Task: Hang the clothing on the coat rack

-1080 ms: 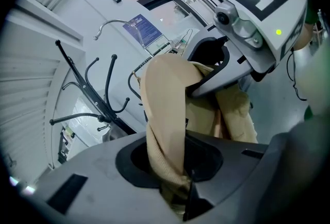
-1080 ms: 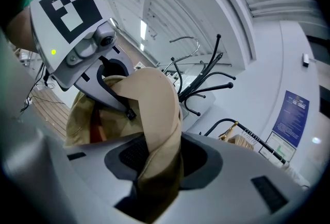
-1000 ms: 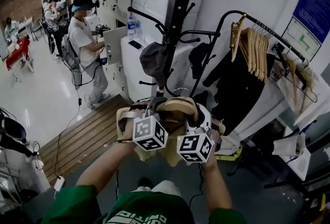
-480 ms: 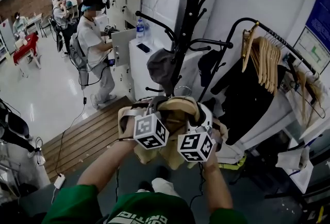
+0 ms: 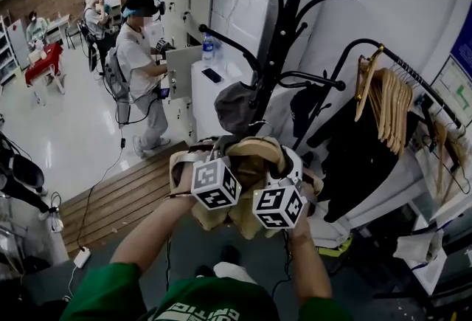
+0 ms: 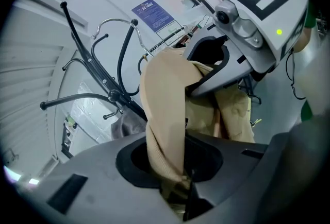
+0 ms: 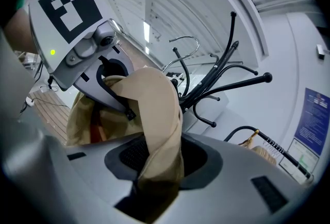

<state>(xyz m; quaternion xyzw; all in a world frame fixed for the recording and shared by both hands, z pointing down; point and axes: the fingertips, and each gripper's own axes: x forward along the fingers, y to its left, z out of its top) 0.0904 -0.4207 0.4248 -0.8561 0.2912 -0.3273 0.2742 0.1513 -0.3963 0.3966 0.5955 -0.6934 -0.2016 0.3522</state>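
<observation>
Head view: the tan garment is bunched across the left gripper and right gripper, with the coat rack at twelve o'clock beyond it.
Left gripper view: narrowly parted jaws pinch a garment fold at six o'clock.
Right gripper view: wider jaws clamp a thicker, twisted fold.

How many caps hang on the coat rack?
2: a grey cap left of the coat rack pole, a black cap right of it. More may be hidden.
</observation>
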